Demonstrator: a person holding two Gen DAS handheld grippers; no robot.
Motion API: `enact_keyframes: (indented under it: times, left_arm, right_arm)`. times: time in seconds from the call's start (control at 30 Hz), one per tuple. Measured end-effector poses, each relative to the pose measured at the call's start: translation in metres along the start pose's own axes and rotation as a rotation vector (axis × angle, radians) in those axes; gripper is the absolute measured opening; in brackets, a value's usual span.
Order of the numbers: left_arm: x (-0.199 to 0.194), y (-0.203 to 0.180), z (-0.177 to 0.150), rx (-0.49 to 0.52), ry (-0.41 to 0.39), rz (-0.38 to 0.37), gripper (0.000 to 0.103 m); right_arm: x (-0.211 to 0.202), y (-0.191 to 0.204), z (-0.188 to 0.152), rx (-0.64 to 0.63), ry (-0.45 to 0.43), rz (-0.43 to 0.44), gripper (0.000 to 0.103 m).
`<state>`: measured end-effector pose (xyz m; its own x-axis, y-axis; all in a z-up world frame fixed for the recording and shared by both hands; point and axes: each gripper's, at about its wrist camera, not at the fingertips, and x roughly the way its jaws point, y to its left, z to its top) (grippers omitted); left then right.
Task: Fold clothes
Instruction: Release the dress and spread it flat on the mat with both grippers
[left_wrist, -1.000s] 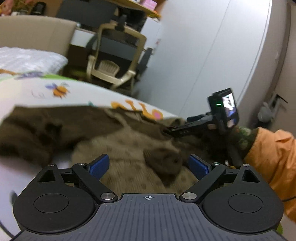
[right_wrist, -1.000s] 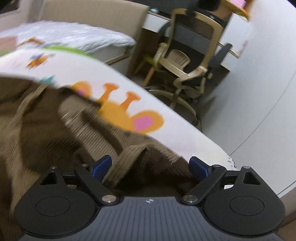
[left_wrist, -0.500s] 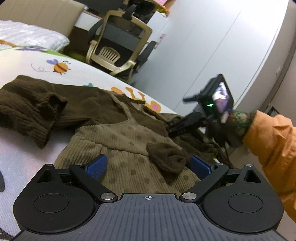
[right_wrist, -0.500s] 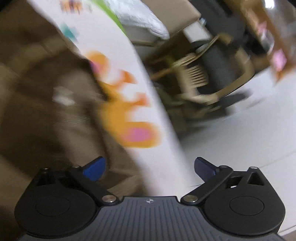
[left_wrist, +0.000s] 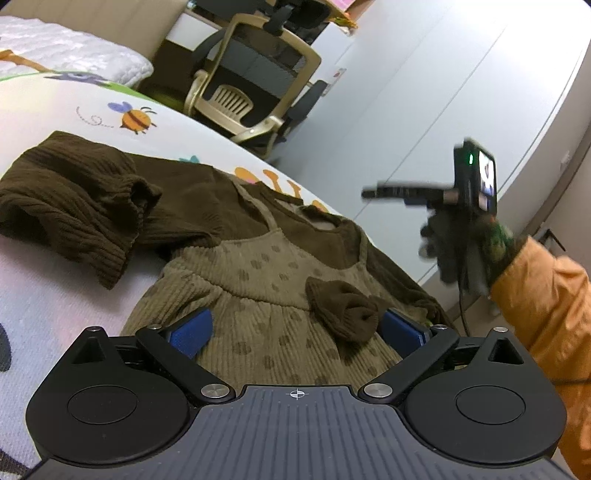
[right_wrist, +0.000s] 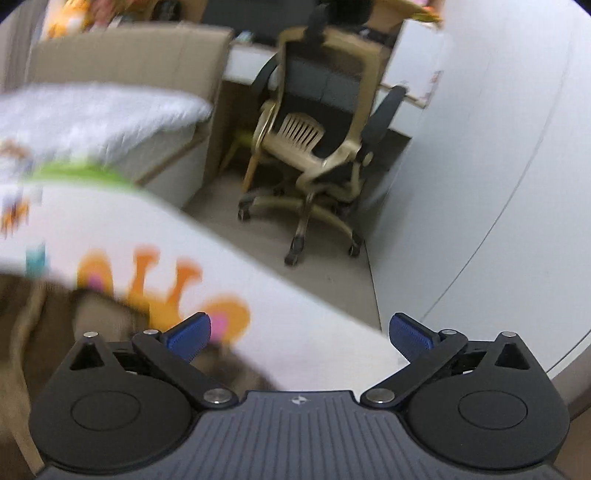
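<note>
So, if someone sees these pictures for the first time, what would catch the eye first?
Probably the brown corduroy dress with dark dots, spread on the white cartoon-print bed sheet just ahead of the open left gripper. Next, the beige office chair past the bed's edge, above the open right gripper.

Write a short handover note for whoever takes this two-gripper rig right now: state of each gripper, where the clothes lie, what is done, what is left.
Left gripper: open, empty, low over the tan dotted corduroy dress.
Right gripper: open, empty, held in the air beside the bed edge by a gloved hand.
The dress with dark brown knit sleeves lies spread on the white cartoon-print bedsheet. One dark brown cuff rests folded in on the front; the other dark brown sleeve lies bunched out to the side.
Done: one sleeve in.
Left: fold the other sleeve in, then fold the body.
</note>
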<state>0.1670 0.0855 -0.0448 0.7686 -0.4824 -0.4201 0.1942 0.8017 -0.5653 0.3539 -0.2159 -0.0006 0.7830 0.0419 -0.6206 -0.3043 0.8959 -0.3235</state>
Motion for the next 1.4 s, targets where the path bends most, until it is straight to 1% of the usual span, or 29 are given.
enact_keyframes:
  times: [0.03,0.13,0.17,0.27,0.3,0.37,0.47,0.5,0.57,0.6,0.73,0.8,0.9,0.97,1.03,1.07,1.1,1.17,1.2,1.23,1.3,1.33,1.37,1.4]
  left_arm:
    - [0.0,0.0,0.0,0.0,0.001,0.003,0.101]
    - [0.002,0.0,0.0,0.004,0.004,0.012,0.101]
    - [0.002,0.0,0.0,0.005,0.005,0.015,0.101]
    - [-0.001,0.002,0.0,0.002,0.004,0.024,0.101]
    - [-0.002,0.002,-0.001,0.0,0.001,0.031,0.101]
    - [-0.006,0.001,-0.002,0.004,-0.004,0.049,0.101]
    - [-0.009,-0.002,-0.003,0.018,-0.004,0.076,0.101]
    - [-0.009,-0.004,-0.002,0.026,0.003,0.086,0.101]
    - [-0.012,-0.008,-0.001,0.051,0.023,0.116,0.101]
    - [-0.016,-0.012,-0.001,0.077,0.033,0.135,0.101]
    - [-0.041,-0.031,-0.007,0.196,0.073,0.183,0.101]
    - [-0.057,-0.043,-0.015,0.265,0.105,0.176,0.101]
    - [-0.078,-0.064,-0.038,0.387,0.155,0.179,0.101]
    - [-0.091,-0.075,-0.056,0.462,0.186,0.196,0.101]
    - [-0.101,-0.08,-0.07,0.502,0.205,0.212,0.101]
    - [-0.106,-0.082,-0.076,0.511,0.216,0.215,0.101]
    - [-0.109,-0.083,-0.081,0.515,0.229,0.217,0.101]
    - [-0.115,-0.082,-0.088,0.521,0.244,0.224,0.102]
    - [-0.117,-0.083,-0.092,0.527,0.249,0.229,0.102]
    - [-0.118,-0.083,-0.094,0.536,0.251,0.239,0.102]
    - [-0.122,-0.083,-0.098,0.554,0.249,0.265,0.102]
    - [-0.125,-0.082,-0.098,0.555,0.243,0.278,0.102]
    - [-0.128,-0.081,-0.098,0.553,0.234,0.29,0.102]
    - [-0.13,-0.079,-0.096,0.545,0.227,0.303,0.102]
  right_arm:
    - [0.006,0.004,-0.009,-0.028,0.022,-0.01,0.103]
    - [0.032,0.014,-0.034,-0.062,0.081,-0.057,0.103]
    - [0.035,0.013,-0.038,-0.041,0.073,-0.06,0.103]
    - [0.025,0.002,-0.041,0.05,0.031,-0.054,0.103]
    - [0.013,-0.003,-0.044,0.084,-0.005,-0.03,0.103]
    - [-0.018,-0.015,-0.051,0.166,-0.066,0.073,0.103]
    - [-0.067,-0.034,-0.078,0.292,-0.082,0.279,0.103]
    - [-0.081,-0.038,-0.091,0.308,-0.081,0.319,0.103]
    - [-0.107,-0.044,-0.117,0.31,-0.082,0.345,0.103]
    - [-0.12,-0.047,-0.131,0.305,-0.084,0.343,0.103]
    - [-0.171,-0.054,-0.189,0.205,-0.1,0.198,0.103]
    - [-0.195,-0.048,-0.21,0.15,-0.082,0.207,0.103]
    - [-0.231,-0.038,-0.242,0.067,-0.054,0.221,0.103]
    - [-0.256,-0.032,-0.264,0.011,-0.035,0.23,0.103]
    - [-0.277,-0.024,-0.284,-0.045,-0.014,0.235,0.103]
    - [-0.28,-0.017,-0.291,-0.072,0.003,0.221,0.103]
    - [-0.281,-0.01,-0.296,-0.091,0.017,0.184,0.103]
    - [-0.274,0.0,-0.302,-0.116,0.025,0.07,0.103]
    - [-0.27,0.004,-0.302,-0.113,0.0,0.014,0.103]
    - [-0.27,0.006,-0.301,-0.095,-0.042,-0.046,0.103]
    - [-0.277,0.009,-0.297,-0.049,-0.155,-0.175,0.103]
    - [-0.285,0.005,-0.294,-0.014,-0.216,-0.215,0.103]
    - [-0.293,0.0,-0.291,0.022,-0.255,-0.247,0.103]
    - [-0.299,-0.007,-0.289,0.05,-0.269,-0.277,0.103]
